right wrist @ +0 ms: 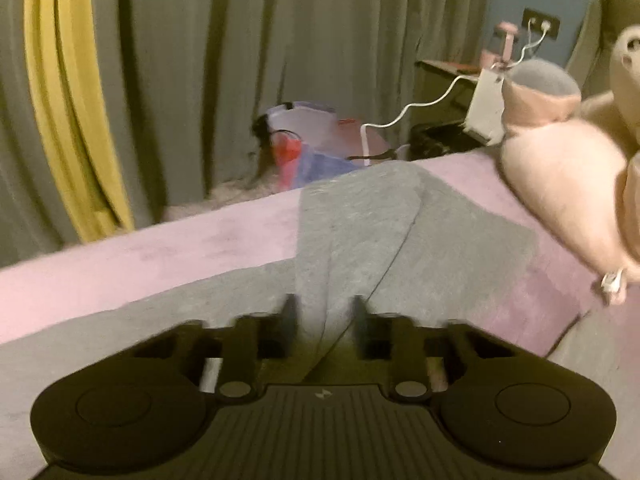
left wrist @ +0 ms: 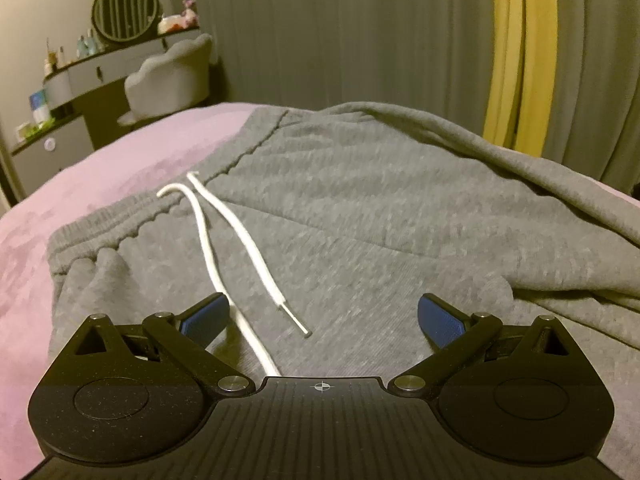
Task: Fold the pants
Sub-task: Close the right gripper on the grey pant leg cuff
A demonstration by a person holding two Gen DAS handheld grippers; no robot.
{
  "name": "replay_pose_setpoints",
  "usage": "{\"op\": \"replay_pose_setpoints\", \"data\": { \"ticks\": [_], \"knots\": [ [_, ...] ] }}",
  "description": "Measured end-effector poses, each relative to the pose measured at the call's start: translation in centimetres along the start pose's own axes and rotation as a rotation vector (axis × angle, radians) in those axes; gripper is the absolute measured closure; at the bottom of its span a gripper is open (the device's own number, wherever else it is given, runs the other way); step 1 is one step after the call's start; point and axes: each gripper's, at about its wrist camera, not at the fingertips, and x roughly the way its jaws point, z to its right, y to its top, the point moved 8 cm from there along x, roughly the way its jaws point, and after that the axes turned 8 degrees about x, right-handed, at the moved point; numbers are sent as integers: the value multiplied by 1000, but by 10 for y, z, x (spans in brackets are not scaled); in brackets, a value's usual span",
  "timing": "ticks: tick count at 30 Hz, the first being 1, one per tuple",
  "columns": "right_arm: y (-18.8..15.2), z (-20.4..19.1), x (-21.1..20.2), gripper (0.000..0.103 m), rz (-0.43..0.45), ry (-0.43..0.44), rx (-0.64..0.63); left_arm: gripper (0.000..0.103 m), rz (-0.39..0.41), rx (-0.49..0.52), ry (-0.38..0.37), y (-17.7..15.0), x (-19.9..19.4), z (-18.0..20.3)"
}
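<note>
Left wrist view shows no readable writing, only a small crosshair mark on the body of the left gripper [left wrist: 322, 316]. Its blue fingers [left wrist: 204, 318] are spread wide and hold nothing, low over the grey pants [left wrist: 360, 208]. The pants lie on a pink bed cover [left wrist: 100, 176], waistband to the left, and the white drawstring [left wrist: 228, 240] runs between the fingers. Behind stand a vanity desk [left wrist: 92, 76] with a round mirror [left wrist: 125, 7], a grey chair [left wrist: 172, 78] and grey curtains [left wrist: 320, 28].

Right wrist view is blurred. The right gripper [right wrist: 322, 314] pinches a raised fold of the pants [right wrist: 360, 216] between its narrowed fingers. A plush toy [right wrist: 568, 184] lies just right of the pants, and plastic bags [right wrist: 308, 148] sit on the floor behind the bed
</note>
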Motion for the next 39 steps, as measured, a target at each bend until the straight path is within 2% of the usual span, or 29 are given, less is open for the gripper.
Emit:
{"op": "replay_pose_setpoints", "data": {
  "ticks": [2,4,6,8,9,11,12,15,17,18,21,23,25,26,28,29,31,33,34,35,37,39],
  "knots": [
    [2,1,4,86,-30,-15,48,0,-1,-7,-6,1,1,-1],
    [7,0,7,78,-25,-10,82,0,-11,-4,-6,0,3,0],
    [6,-4,7,72,-23,-24,54,0,-18,-7,-7,-1,4,0],
    [1,-1,17,72,-27,-59,22,0,-18,-4,-8,-1,3,0],
    [0,0,16,72,-25,-52,29,0,-19,-3,-9,-1,3,1],
    [3,7,10,87,-16,-50,56,0,-23,-5,-11,-2,3,0],
    [5,14,5,92,-14,-37,96,0,-25,-8,-15,-3,3,-1],
    [7,49,-27,93,27,93,320,0,-33,-23,-24,-3,4,-2],
    [-4,80,-50,96,67,149,462,0,-39,-35,-29,-3,5,-3],
    [-14,99,-59,100,84,159,531,0,-41,-38,-31,-3,5,-3],
    [-53,149,-62,100,76,130,721,0,-43,-34,-35,-4,4,-3],
    [-66,166,-57,96,26,161,841,0,-43,-26,-37,-4,3,-3],
    [-61,166,-56,96,14,256,915,0,-45,-22,-38,-3,2,-2],
    [-55,163,-57,96,15,292,922,0,-46,-22,-37,-3,2,-2],
    [-42,151,-55,85,11,334,912,0,-39,-14,-36,0,-1,-2],
    [-40,145,-52,83,-2,349,916,0,-31,-1,-35,2,-3,-1],
    [-47,136,-40,78,-63,347,959,0,-22,27,-47,7,-7,1],
    [-60,130,-27,76,-145,335,1008,0,-22,61,-88,15,-13,5],
    [-65,128,-29,76,-146,339,1019,0,-24,76,-119,20,-17,9],
    [-65,128,-32,76,-123,340,1012,0,-23,84,-152,26,-20,12],
    [-60,126,-34,67,-90,339,957,0,-26,87,-220,40,-22,19],
    [-56,124,-30,63,-69,370,946,0,-49,72,-261,60,-14,26]
  ]
}}
